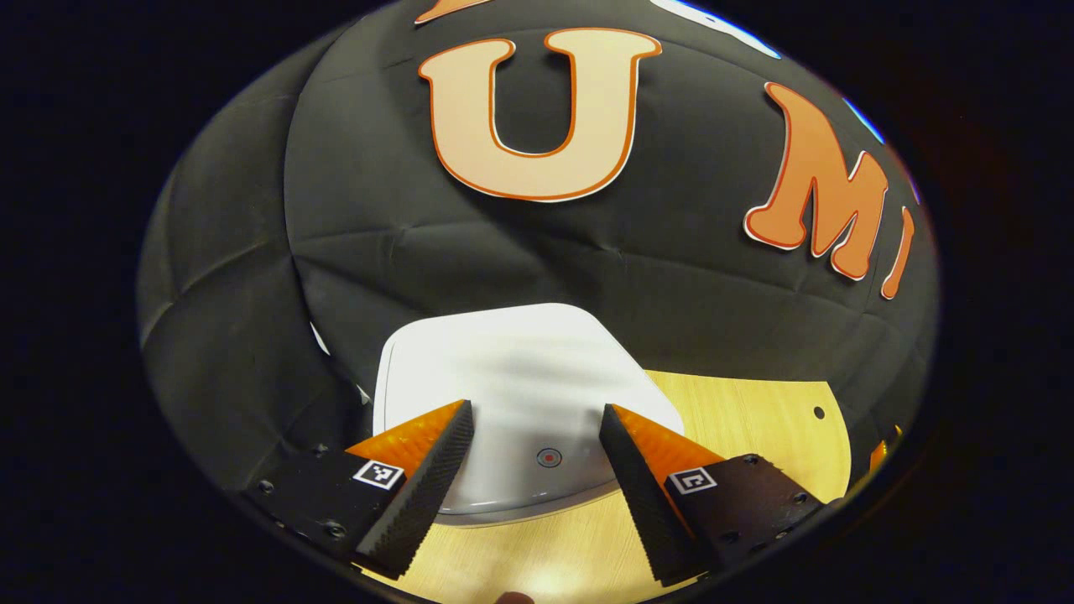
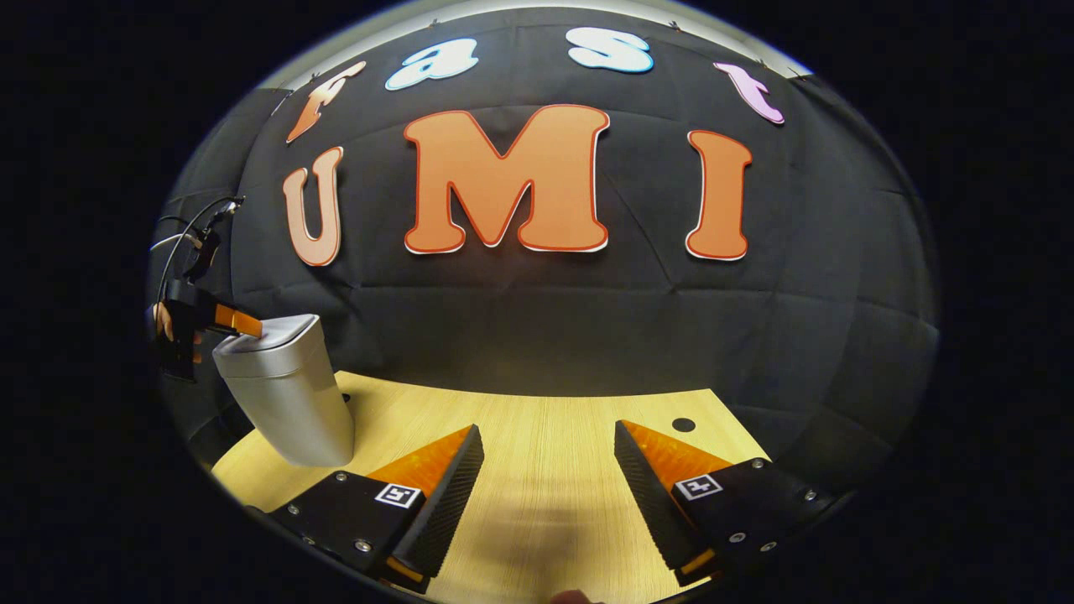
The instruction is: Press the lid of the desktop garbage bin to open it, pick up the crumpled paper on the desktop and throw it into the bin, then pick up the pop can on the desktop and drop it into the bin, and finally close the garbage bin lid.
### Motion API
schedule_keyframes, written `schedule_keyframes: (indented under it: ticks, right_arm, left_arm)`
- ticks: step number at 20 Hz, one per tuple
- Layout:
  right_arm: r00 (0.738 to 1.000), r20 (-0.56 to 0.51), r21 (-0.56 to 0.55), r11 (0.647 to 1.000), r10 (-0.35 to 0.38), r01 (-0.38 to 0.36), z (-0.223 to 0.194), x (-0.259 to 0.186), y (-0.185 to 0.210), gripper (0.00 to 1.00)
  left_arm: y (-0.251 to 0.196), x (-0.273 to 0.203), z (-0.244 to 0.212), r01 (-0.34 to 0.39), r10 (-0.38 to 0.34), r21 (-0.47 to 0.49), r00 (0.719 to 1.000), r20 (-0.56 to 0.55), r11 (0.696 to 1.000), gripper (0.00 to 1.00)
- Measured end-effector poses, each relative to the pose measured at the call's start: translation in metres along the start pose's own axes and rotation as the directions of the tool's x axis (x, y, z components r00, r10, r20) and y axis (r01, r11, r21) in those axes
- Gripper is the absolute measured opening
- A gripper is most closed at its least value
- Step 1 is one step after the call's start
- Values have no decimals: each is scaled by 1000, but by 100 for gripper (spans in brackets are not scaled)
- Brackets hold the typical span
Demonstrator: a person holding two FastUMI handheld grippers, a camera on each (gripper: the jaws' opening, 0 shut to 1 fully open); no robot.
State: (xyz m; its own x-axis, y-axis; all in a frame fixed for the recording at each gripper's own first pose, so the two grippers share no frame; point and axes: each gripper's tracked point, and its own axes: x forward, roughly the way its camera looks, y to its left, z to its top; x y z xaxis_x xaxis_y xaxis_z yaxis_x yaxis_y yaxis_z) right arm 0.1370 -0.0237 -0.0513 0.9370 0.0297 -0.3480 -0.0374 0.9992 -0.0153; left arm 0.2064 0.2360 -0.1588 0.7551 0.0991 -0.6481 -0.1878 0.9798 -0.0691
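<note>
Lid (image 1: pixel 520 377) closed on the bin (image 2: pixel 289 394), lower centre; left gripper (image 1: pixel 537 436) spread above it; right gripper (image 2: pixel 550 457) spread over bare table (image 2: pixel 545 419).

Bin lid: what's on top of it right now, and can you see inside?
The left gripper hangs open over the closed lid, above its round button. In the right gripper view it sits at the bin's top. The lid covers the inside.

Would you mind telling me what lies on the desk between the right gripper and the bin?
Nothing: in the right gripper view, bare wood desktop runs from the right gripper to the bin.
</note>
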Motion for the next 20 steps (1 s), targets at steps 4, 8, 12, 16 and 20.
schedule_keyframes:
  ticks: [4,8,12,16,20]
  right_arm:
    - [1000,-5,5,1000,6,-5,-2,1,2,94]
    - [1000,-1,15,1000,4,-4,-1,0,1,94]
    - [1000,-2,23,1000,2,-2,-3,-2,-1,94]
    - [1000,6,22,1000,-3,3,1,-5,-4,94]
    - [1000,18,28,999,-22,21,6,-10,-13,94]
  left_arm:
    - [-3,0,-4,2,-2,-1,1000,12,1000,99]
    - [-3,2,-9,-5,5,7,999,52,1000,100]
    - [-5,0,-7,-14,9,41,995,96,999,100]
    - [-6,-4,-4,-8,2,45,993,116,999,98]
    - [-6,-21,19,-24,20,17,975,219,1000,98]
